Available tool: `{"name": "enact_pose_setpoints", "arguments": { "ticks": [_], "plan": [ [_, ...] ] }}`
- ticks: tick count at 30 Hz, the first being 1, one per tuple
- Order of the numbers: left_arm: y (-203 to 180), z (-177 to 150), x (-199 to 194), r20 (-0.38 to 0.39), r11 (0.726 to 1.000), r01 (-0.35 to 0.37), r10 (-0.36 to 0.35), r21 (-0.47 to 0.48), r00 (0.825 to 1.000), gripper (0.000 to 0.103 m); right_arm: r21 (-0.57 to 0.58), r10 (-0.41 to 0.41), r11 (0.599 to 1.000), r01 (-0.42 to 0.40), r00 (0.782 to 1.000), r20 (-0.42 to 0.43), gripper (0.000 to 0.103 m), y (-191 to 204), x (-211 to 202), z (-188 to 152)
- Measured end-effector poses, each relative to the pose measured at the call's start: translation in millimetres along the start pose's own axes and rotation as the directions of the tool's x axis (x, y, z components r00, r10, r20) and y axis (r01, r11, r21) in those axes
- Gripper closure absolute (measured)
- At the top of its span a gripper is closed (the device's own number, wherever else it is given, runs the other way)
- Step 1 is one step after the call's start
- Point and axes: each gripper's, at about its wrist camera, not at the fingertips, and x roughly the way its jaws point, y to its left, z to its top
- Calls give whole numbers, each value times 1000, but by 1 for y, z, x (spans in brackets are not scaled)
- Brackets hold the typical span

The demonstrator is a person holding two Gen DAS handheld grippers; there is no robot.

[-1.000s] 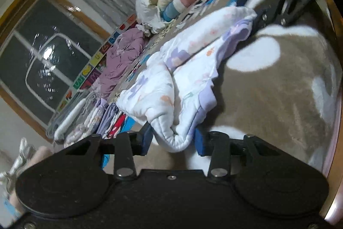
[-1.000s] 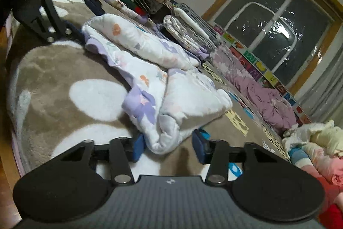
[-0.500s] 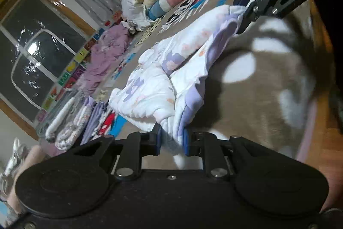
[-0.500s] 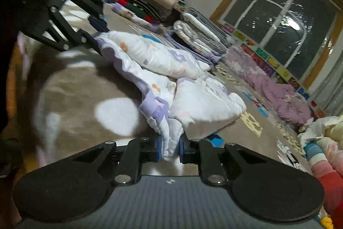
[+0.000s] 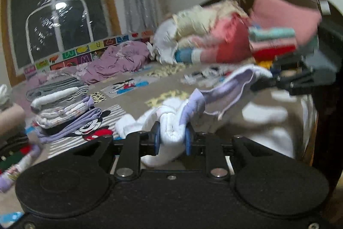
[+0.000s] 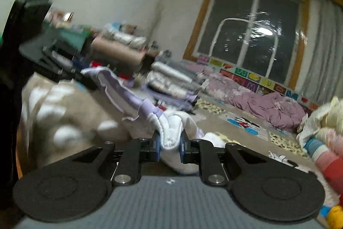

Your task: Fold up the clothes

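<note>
Both the left gripper and right gripper clamped their jaws on the white-and-lilac garment, the left's easing apart.

My left gripper has a bunched fold of the white and lilac garment between its blue pads; both pads press on the cloth, though the jaws are easing open. The garment stretches up and right to the other gripper, which holds its far end over the brown spotted blanket. Left of me stands a stack of folded clothes on the patterned mat. An unsorted heap lies behind, blurred. A dark window fills the far wall.
</note>
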Motion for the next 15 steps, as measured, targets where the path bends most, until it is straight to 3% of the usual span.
{"name": "enact_pose_setpoints", "arguments": {
  "ticks": [3,7,15],
  "plan": [
    [19,7,14,36,994,17,-13,-110,999,81,92,-7,996,2,999,47,84,-21,11,1],
    [42,13,37,66,966,44,-28,-256,997,81,228,-15,974,-6,996,87,84,-51,32,-2],
    [91,13,86,105,855,135,-94,-501,990,81,498,-3,866,-52,994,109,79,-108,81,-21]
  ]
}}
